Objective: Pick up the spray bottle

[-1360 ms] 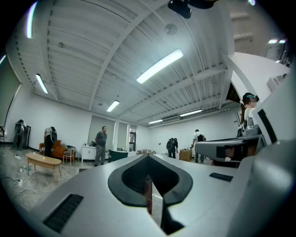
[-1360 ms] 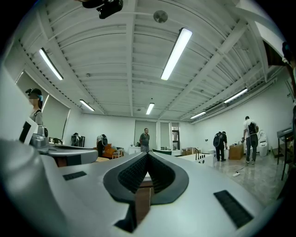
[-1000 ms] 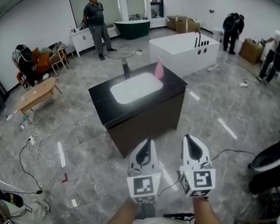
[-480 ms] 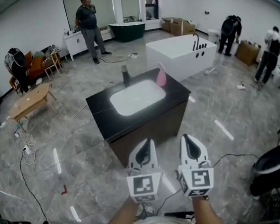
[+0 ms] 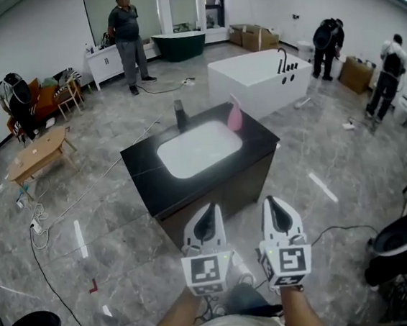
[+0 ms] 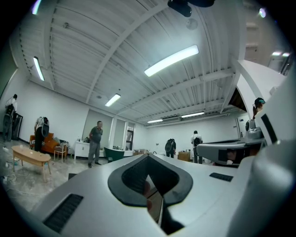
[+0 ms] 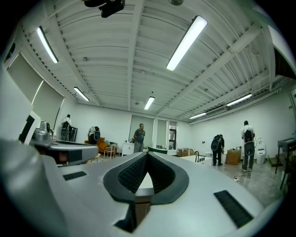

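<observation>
A pink spray bottle (image 5: 234, 114) stands upright on the far right part of a black vanity top (image 5: 143, 174), beside a white sink basin (image 5: 199, 149) and a dark faucet (image 5: 180, 115). My left gripper (image 5: 208, 210) and right gripper (image 5: 275, 202) are held side by side, level, in front of the vanity's near edge and well short of the bottle. Both have their jaws together with nothing between them. In the left gripper view the left gripper (image 6: 149, 159) shows closed pads. In the right gripper view the right gripper (image 7: 147, 157) looks the same, aimed at the vanity.
A white bathtub (image 5: 259, 77) stands behind the vanity. One person (image 5: 126, 29) stands at the back and others (image 5: 329, 40) at the right. A wooden table (image 5: 36, 151) and floor cables (image 5: 48, 233) lie to the left. Dark fixtures (image 5: 399, 239) sit at the right.
The vanity with the bottle has come nearer and lower in the head view as I move forward. Both grippers stay shut and side by side.
</observation>
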`<state>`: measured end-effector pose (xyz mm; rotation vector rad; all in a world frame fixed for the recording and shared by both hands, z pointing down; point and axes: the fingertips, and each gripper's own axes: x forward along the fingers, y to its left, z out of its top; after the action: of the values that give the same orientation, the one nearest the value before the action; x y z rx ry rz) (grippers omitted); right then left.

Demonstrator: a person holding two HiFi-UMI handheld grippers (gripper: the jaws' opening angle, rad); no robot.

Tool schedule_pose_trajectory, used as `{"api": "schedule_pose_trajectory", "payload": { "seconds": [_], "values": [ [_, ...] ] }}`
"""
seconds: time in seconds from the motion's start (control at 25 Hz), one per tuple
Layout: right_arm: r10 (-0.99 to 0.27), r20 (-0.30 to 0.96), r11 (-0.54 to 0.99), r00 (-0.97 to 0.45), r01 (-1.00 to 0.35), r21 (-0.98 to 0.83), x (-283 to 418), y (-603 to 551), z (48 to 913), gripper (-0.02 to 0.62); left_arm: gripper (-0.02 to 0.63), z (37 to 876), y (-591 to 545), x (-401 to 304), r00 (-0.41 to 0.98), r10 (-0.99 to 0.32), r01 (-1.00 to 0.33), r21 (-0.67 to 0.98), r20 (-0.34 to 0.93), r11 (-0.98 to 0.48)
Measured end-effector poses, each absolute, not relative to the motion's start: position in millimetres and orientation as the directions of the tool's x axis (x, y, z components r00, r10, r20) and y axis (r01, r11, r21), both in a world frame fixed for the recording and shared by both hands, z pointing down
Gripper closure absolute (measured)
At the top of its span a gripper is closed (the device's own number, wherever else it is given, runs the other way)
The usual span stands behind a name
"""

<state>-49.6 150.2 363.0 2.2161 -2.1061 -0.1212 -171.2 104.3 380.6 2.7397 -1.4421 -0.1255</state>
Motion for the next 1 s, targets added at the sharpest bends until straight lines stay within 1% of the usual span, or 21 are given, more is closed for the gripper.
{"api": "schedule_pose_trajectory", "payload": {
  "seconds": [0.28, 0.36, 1.0],
  "values": [
    [-0.999, 0.015, -0.049, 0.051, -0.992, 0.117, -22, 101, 372, 0.591, 0.604, 382, 58, -148, 0.556, -0.829, -0.823, 0.096, -0.064, -0.56],
    [-0.998, 0.023, -0.051, 0.055, -0.992, 0.119, -8, 87, 372, 0.591, 0.604, 380, 44, -137, 0.556, -0.828, -0.825, 0.076, -0.066, -0.56],
    [-1.0, 0.028, -0.011, 0.013, -0.998, 0.061, 113, -42, 370, 0.591, 0.604, 374, -78, -16, 0.532, -0.846, -0.844, 0.061, -0.035, -0.533]
  ]
}}
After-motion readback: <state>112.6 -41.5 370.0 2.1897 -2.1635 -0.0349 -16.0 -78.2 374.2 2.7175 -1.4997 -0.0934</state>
